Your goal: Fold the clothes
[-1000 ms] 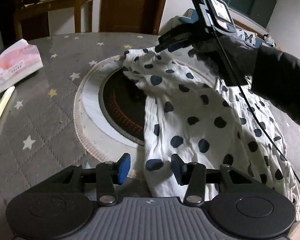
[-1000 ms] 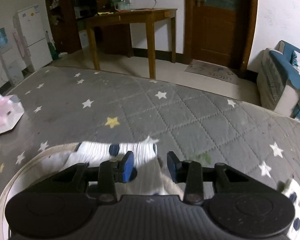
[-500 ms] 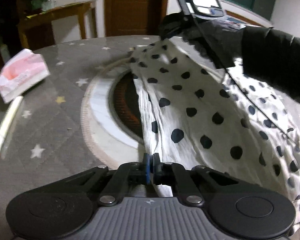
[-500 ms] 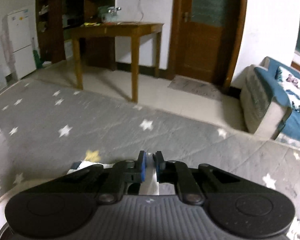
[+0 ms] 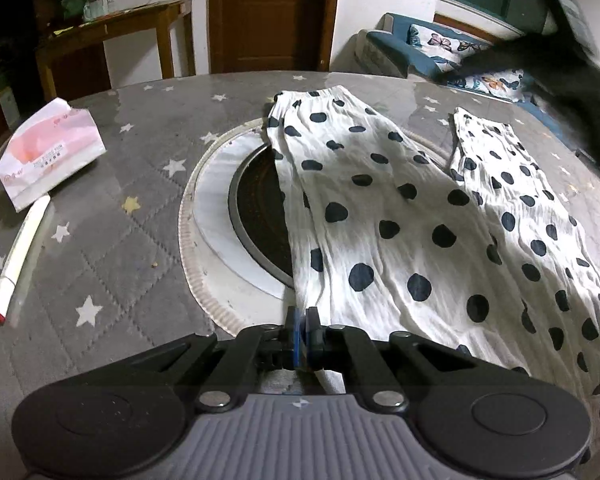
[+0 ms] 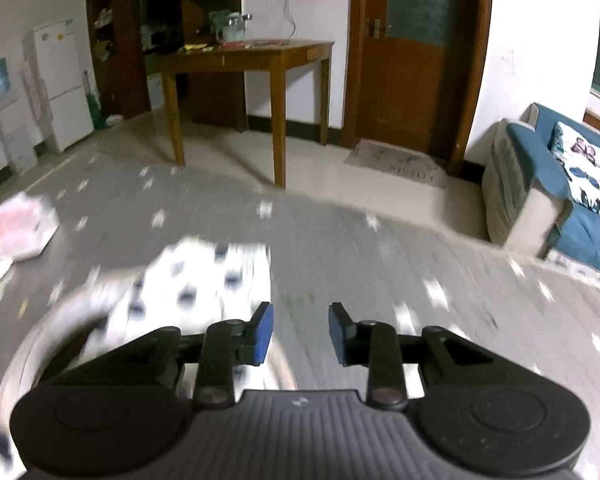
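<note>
White trousers with dark polka dots (image 5: 380,208) lie spread on the round grey star-patterned table (image 5: 132,136), their two legs reaching toward the far side. My left gripper (image 5: 301,334) is shut on the trousers' near edge, at the table's front. My right gripper (image 6: 300,332) is open and empty, above the table just right of the far trouser-leg end (image 6: 216,276); that view is blurred. The gloved hand holding the right gripper (image 5: 560,68) shows at the upper right of the left wrist view.
A round cooktop with a pale ring (image 5: 236,208) sits in the table's middle, partly under the trousers. A tissue pack (image 5: 52,152) and a white marker pen (image 5: 20,248) lie at the left. A wooden table (image 6: 252,64) and a blue sofa (image 6: 560,184) stand beyond.
My right gripper has opened, let go of the trouser-leg end and pulled up and to the right. The trousers now lie flat. My left gripper stays shut on the near edge.
</note>
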`<state>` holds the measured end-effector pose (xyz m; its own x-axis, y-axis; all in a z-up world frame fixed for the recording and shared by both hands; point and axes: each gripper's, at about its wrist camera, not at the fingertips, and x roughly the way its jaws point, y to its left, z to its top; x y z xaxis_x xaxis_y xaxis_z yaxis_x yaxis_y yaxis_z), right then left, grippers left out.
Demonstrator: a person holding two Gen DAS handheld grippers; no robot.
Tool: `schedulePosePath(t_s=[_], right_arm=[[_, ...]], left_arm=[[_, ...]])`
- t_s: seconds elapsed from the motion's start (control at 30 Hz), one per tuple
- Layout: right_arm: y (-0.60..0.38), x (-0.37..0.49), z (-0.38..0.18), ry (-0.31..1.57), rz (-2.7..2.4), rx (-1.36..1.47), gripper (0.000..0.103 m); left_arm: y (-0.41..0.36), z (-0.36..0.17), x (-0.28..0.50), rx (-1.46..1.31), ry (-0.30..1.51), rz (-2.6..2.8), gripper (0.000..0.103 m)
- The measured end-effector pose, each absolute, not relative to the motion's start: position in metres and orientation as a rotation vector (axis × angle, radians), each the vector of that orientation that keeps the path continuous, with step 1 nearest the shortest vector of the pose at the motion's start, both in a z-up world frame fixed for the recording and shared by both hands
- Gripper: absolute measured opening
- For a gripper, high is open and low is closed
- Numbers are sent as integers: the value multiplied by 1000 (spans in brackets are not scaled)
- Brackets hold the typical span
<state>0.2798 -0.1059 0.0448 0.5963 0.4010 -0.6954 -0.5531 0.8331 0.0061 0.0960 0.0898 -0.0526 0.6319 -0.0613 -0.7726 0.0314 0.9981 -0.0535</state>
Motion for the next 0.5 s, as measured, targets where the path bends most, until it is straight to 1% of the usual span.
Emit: schedulePosePath(t_s=[0.07, 0.23, 0.4, 0.5], right_arm=[[-134, 250, 41, 777, 557, -200, 36], [-194, 186, 10, 853, 498, -124, 35], [-221, 148, -13, 826, 433, -76, 35], [-229, 136, -18, 781, 392, -70, 35]], left_arm=[[91, -48, 97, -25, 870, -54, 3], [88, -36, 108, -13, 842, -60, 3], [68, -24, 142, -33, 815, -116, 5], [54, -30, 170, -34, 822, -126, 5]])
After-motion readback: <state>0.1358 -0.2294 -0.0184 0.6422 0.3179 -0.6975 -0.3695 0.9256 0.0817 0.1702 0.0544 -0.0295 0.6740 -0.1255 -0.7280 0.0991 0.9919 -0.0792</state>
